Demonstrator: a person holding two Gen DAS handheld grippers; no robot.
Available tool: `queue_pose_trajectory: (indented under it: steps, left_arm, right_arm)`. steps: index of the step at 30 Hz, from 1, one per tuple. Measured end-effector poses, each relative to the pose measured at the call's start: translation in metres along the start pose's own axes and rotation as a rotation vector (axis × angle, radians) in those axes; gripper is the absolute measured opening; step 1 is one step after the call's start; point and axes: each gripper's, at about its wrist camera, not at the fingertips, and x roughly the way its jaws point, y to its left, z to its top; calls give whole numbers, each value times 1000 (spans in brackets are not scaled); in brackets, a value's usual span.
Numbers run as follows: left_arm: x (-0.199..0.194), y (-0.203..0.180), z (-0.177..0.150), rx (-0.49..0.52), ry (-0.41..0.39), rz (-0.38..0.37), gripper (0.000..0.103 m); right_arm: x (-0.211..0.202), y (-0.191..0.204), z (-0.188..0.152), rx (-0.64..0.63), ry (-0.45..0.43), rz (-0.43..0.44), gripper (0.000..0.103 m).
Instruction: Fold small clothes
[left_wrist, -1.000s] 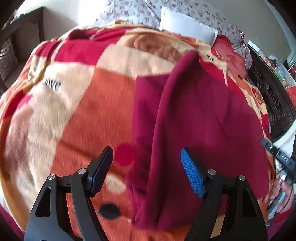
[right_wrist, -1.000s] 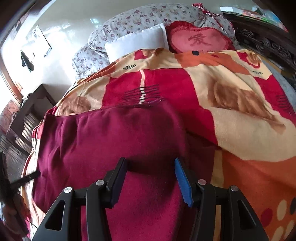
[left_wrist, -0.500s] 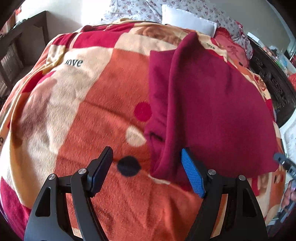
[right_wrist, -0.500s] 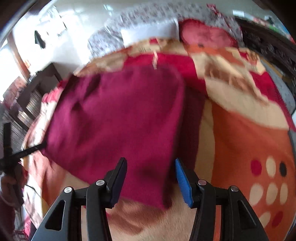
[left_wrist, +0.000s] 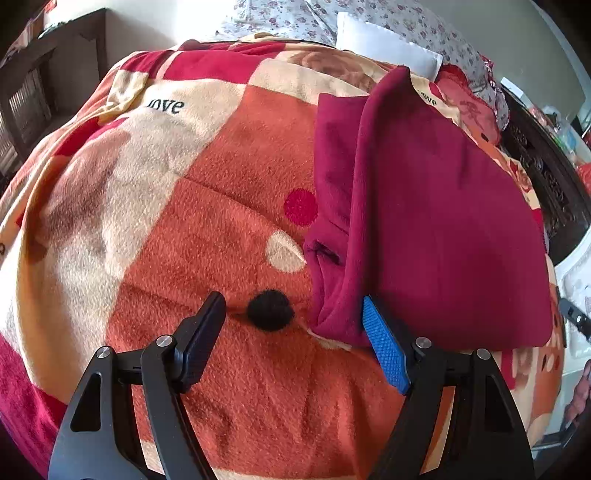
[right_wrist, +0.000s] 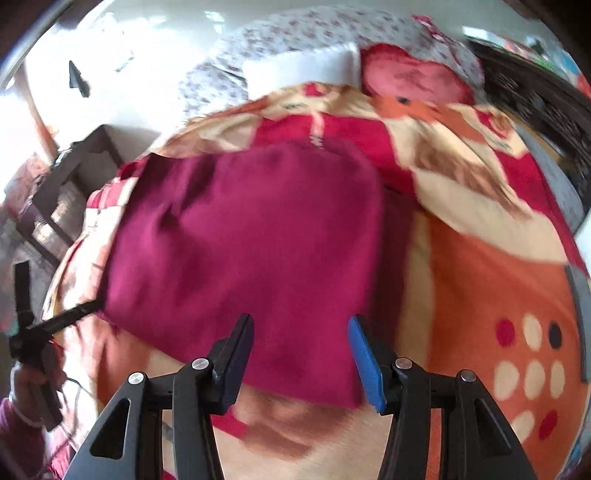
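A dark red garment (left_wrist: 436, 221) lies folded on the patterned blanket (left_wrist: 221, 206), its folded edge running down its left side. My left gripper (left_wrist: 293, 343) is open and empty, just in front of the garment's near left corner. In the right wrist view the same garment (right_wrist: 251, 243) lies spread ahead, blurred. My right gripper (right_wrist: 301, 356) is open and empty over the garment's near edge.
A white pillow (left_wrist: 388, 55) and a red heart cushion (right_wrist: 413, 77) lie at the head of the bed. Dark wooden furniture (left_wrist: 546, 177) stands along the bed's right side. A dark table (right_wrist: 74, 177) stands to the left. The other hand-held gripper (right_wrist: 33, 332) shows at the left edge.
Both grippers have pulled back from the garment toward the near side of the bed. The garment has stayed folded on the blanket and more blanket shows in front.
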Motion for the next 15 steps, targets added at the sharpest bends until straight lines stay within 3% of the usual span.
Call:
queue_pose_trajectory:
  steps: [9,15]
  left_arm:
    - [2,2,-1,-11,13,-11,76]
    - [6,2,0,-7,16,-10,76]
  right_arm:
    - [58,88,20,-172,41,113,51]
    - [105,122,17,-269,107,76,52]
